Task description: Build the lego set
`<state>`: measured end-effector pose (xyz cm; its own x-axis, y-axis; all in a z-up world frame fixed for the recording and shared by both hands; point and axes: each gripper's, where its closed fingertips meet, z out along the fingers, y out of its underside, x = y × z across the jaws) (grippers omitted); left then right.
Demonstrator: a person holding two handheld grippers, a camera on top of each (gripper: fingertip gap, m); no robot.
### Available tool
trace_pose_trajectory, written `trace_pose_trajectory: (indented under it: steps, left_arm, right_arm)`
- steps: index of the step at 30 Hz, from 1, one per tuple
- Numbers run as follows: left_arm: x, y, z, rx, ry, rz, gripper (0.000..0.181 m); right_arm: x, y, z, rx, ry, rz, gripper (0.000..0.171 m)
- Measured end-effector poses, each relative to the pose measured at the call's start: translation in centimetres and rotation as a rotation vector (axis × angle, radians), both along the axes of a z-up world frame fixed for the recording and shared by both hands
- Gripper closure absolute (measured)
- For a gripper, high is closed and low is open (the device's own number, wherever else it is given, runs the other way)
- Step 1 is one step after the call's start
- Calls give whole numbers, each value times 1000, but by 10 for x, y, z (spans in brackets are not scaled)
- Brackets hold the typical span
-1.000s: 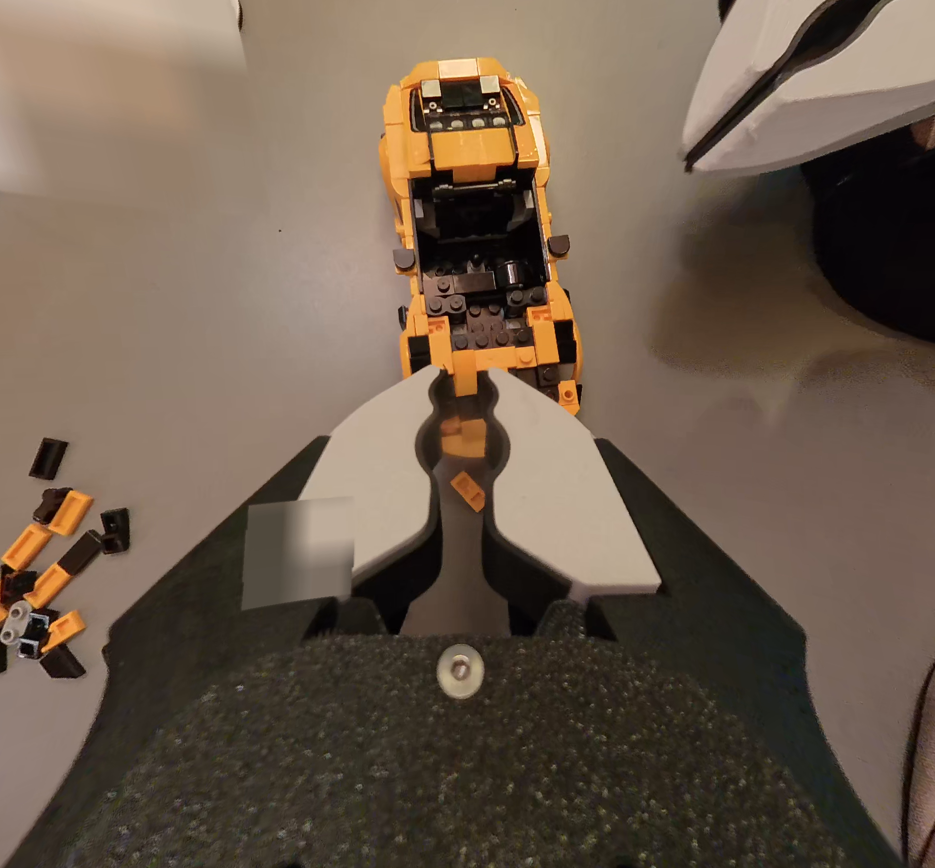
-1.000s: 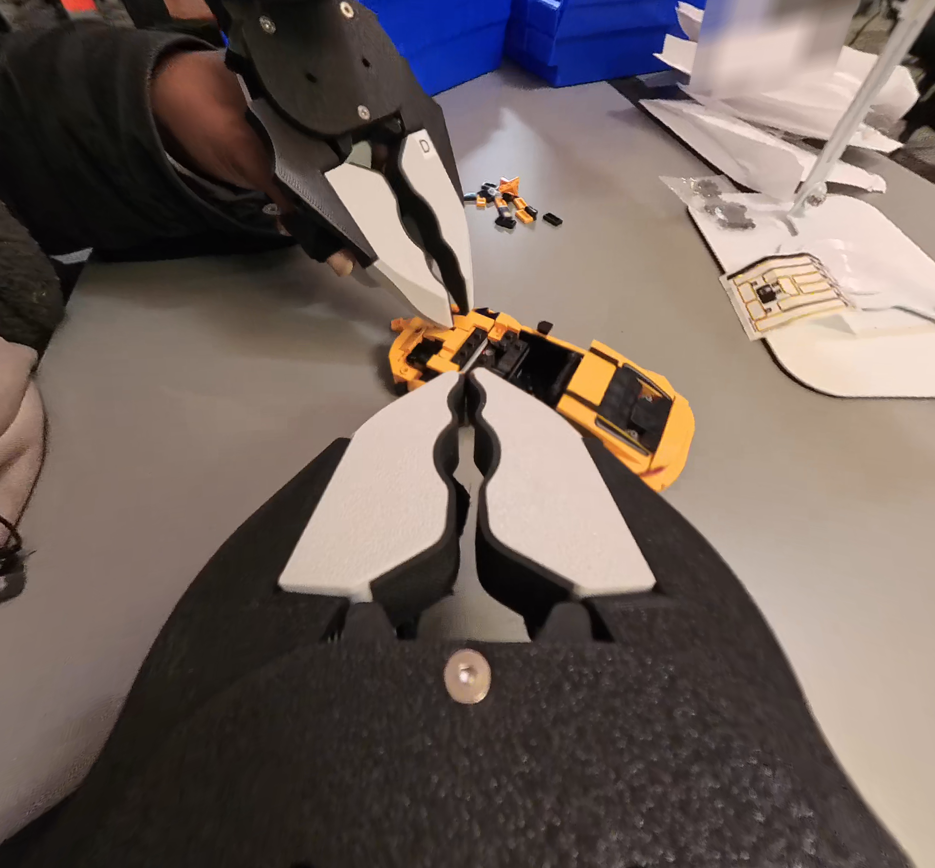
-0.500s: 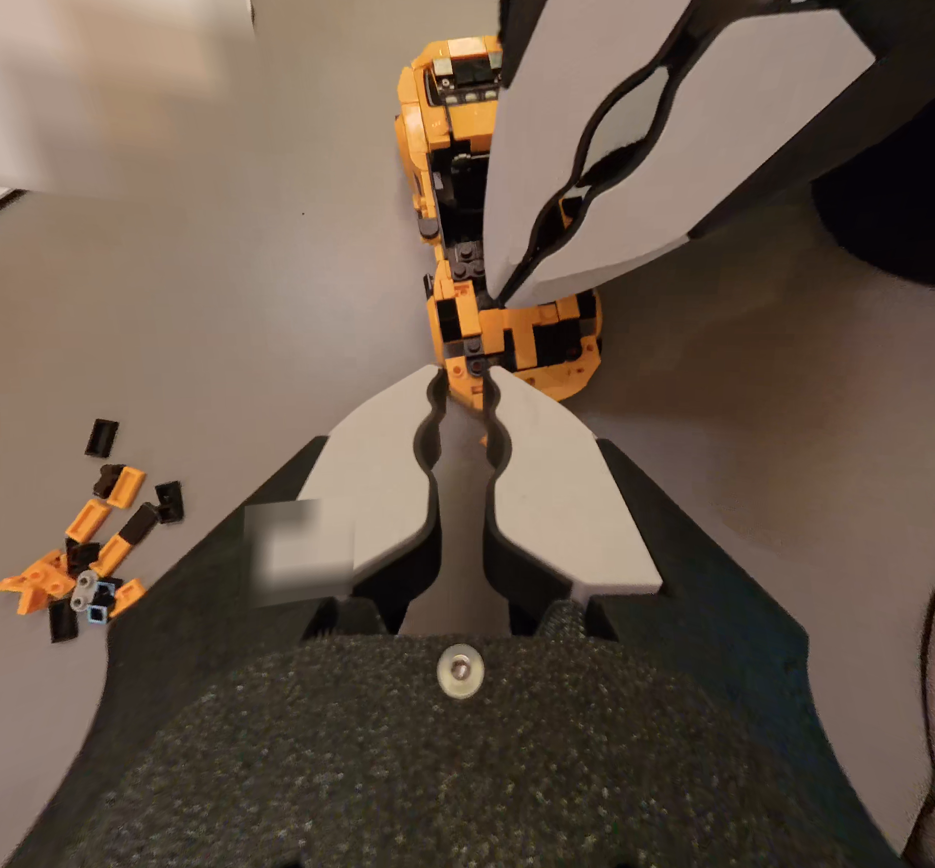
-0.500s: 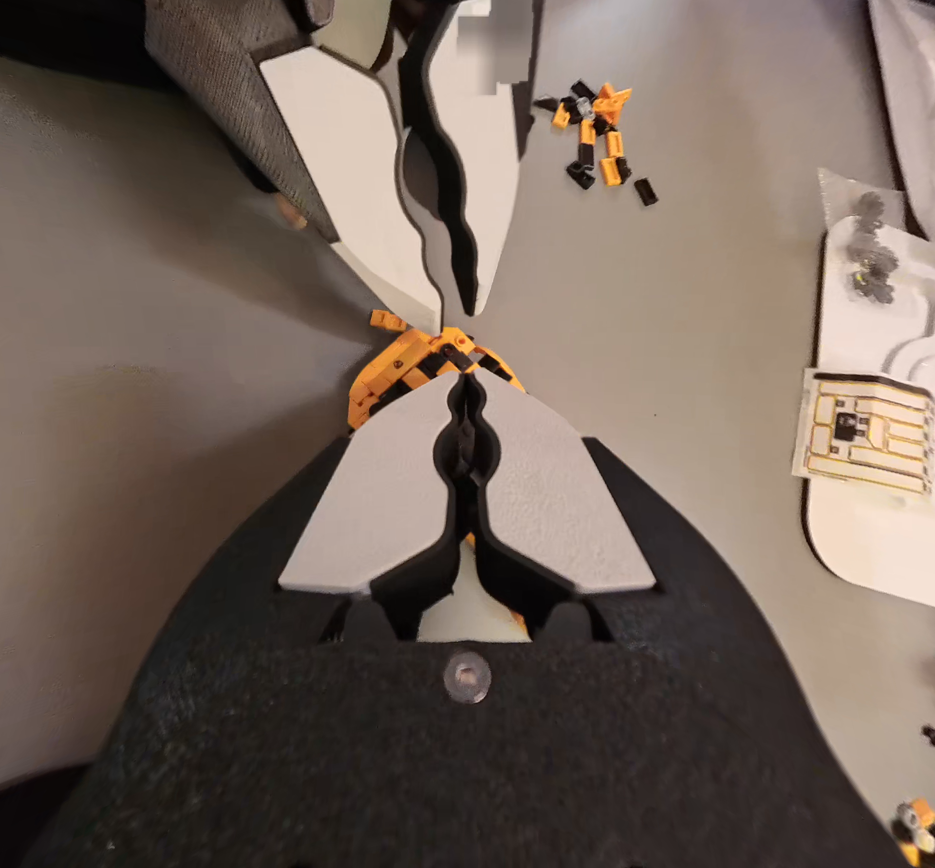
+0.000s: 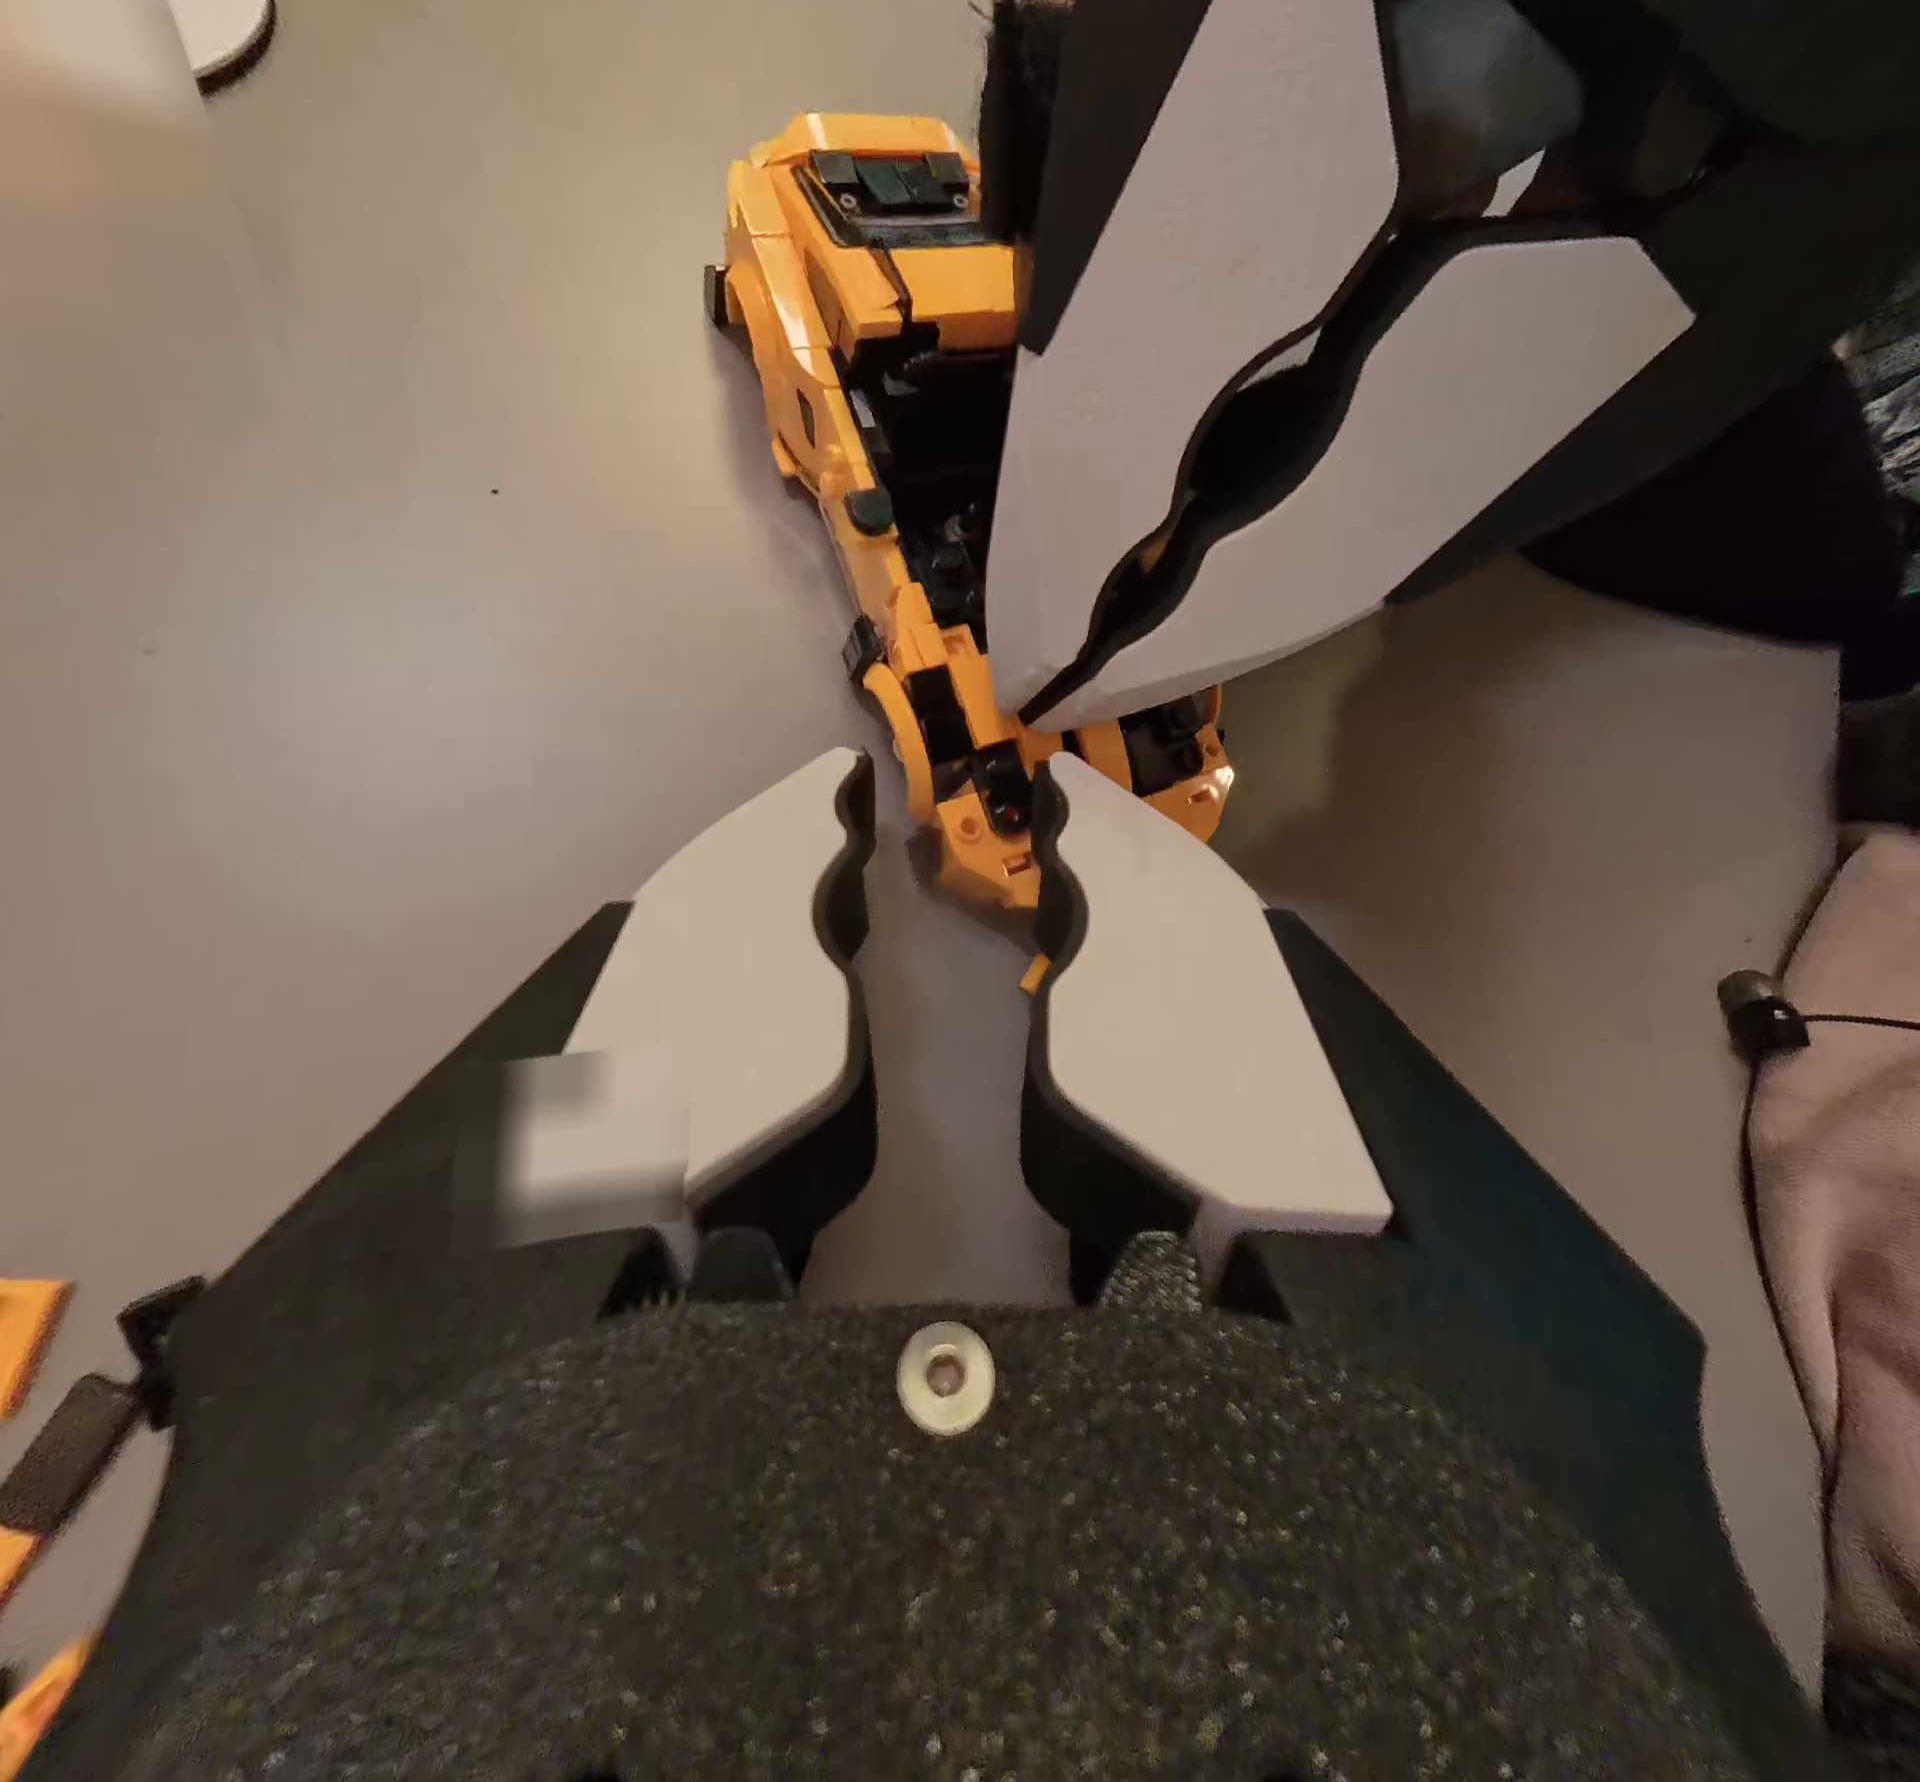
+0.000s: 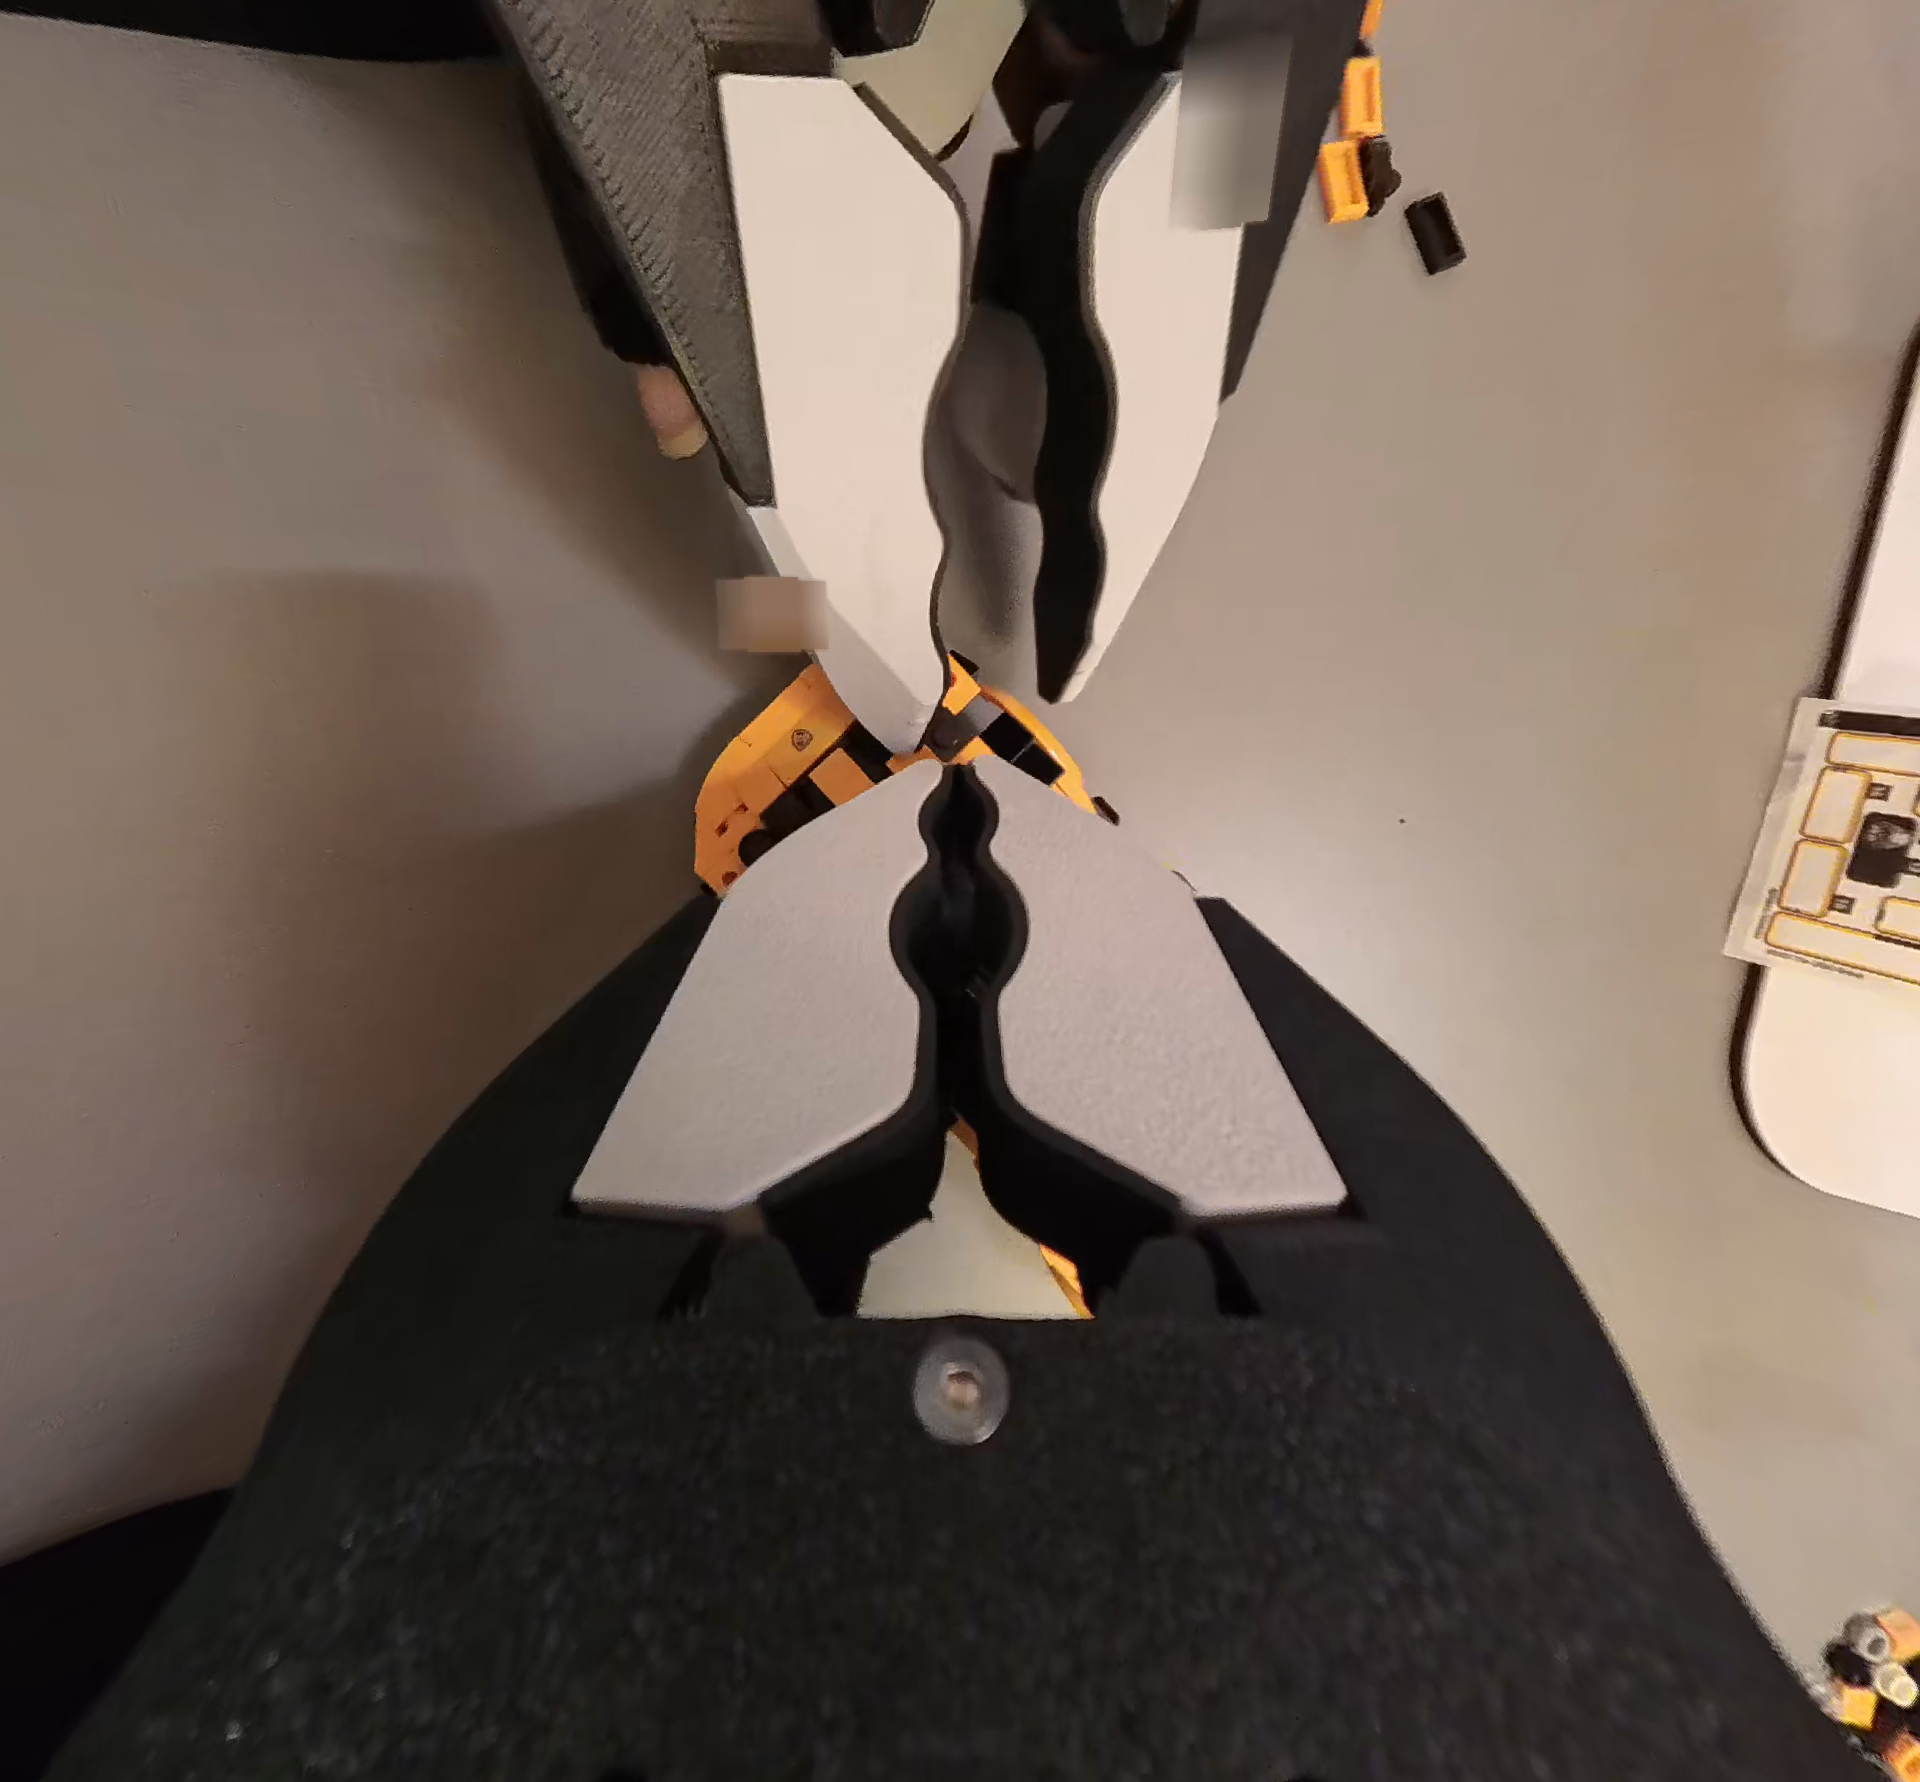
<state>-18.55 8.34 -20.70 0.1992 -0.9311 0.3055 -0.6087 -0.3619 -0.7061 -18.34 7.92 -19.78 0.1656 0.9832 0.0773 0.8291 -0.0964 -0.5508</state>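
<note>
A: Left gripper [image 5: 948, 776] is spread wider than half a second ago — the car's [image 5: 821, 319] nose sits between its tips, touching the right one.

B: Right gripper [image 6: 954, 774] is pressed together, tips down on the car's front, and the car has slewed on the grey table [image 5: 364, 537].

A: Loose bricks [image 6: 1361, 143] lie behind the left gripper; a sticker sheet [image 6: 1839, 849] lies well off to the side.

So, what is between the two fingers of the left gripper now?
In the left wrist view the left gripper is open, and the front tip of the orange lego car lies between its fingers, over bare grey table.
</note>
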Motion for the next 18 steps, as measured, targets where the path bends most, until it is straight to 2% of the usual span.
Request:
trace_pose_trajectory:
  steps: [10, 18]
  left_arm:
    - [0, 0, 0, -37, -39, 7, 155]
    - [0, 1, 2, -36, -55, 10, 156]
  right_arm:
    - [4, 7, 7, -86, 61, -89, 171]
    - [4, 0, 3, -78, 0, -46, 171]
